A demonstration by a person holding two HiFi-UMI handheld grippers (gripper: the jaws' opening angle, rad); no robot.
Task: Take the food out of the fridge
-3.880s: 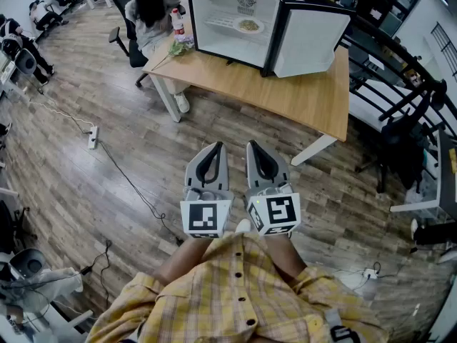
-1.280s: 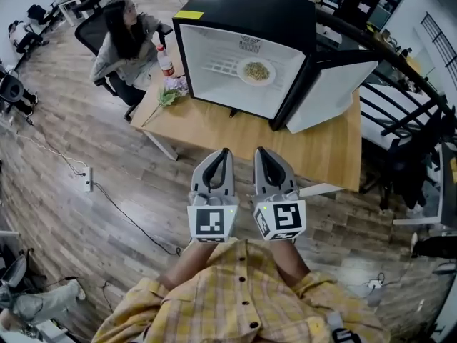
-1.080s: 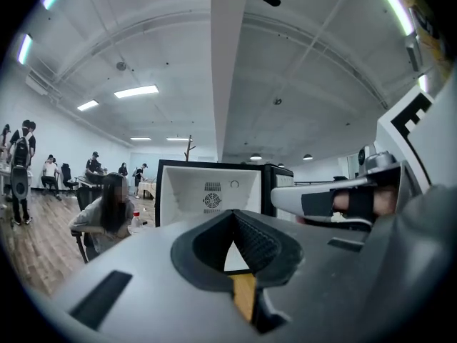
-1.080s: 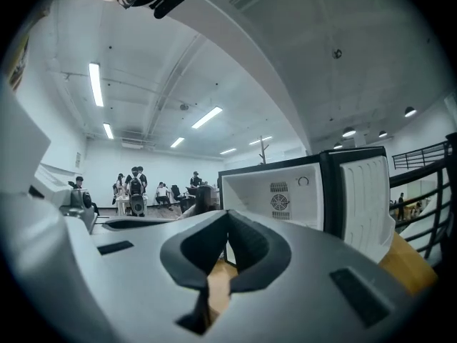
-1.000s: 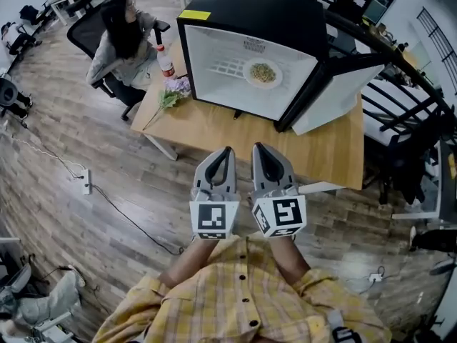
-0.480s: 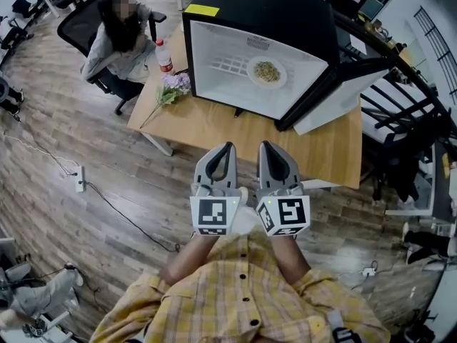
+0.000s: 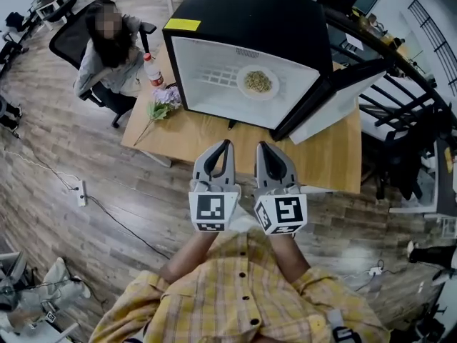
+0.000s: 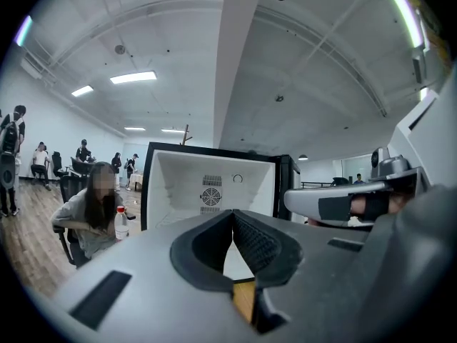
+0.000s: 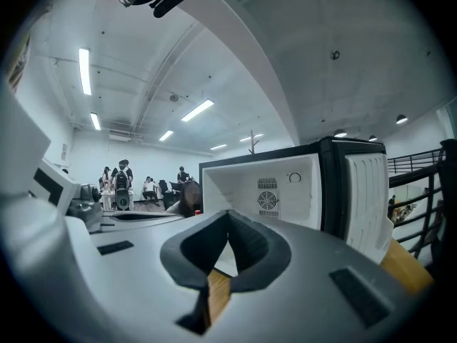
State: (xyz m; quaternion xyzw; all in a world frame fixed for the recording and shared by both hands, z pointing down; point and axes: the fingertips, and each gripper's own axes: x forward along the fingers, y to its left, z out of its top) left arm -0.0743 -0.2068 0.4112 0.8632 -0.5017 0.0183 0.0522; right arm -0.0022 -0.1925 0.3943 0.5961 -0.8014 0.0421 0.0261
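A black mini fridge (image 7: 243, 27) stands on a wooden table (image 7: 214, 131) with its door (image 7: 335, 109) swung open to the right. Inside, on a wire shelf, sits a white plate of food (image 7: 258, 81). My left gripper (image 7: 228, 144) and right gripper (image 7: 259, 146) hover side by side in front of the table, short of the fridge, both shut and empty. The left gripper view shows the fridge's white interior (image 8: 214, 184) ahead; in the right gripper view the fridge (image 9: 285, 188) and its door (image 9: 368, 206) show too. The plate is hidden behind the jaws in both gripper views.
A person (image 7: 107, 48) sits in an office chair at the table's left end. A bottle with a red cap (image 7: 151, 70) and a bunch of flowers (image 7: 161, 107) lie on the table left of the fridge. Black railing (image 7: 421, 113) runs to the right. A cable (image 7: 107, 206) crosses the wooden floor.
The fridge and table have come closer as I walked towards them. Both grippers stay shut, side by side, now reaching the table's near edge.
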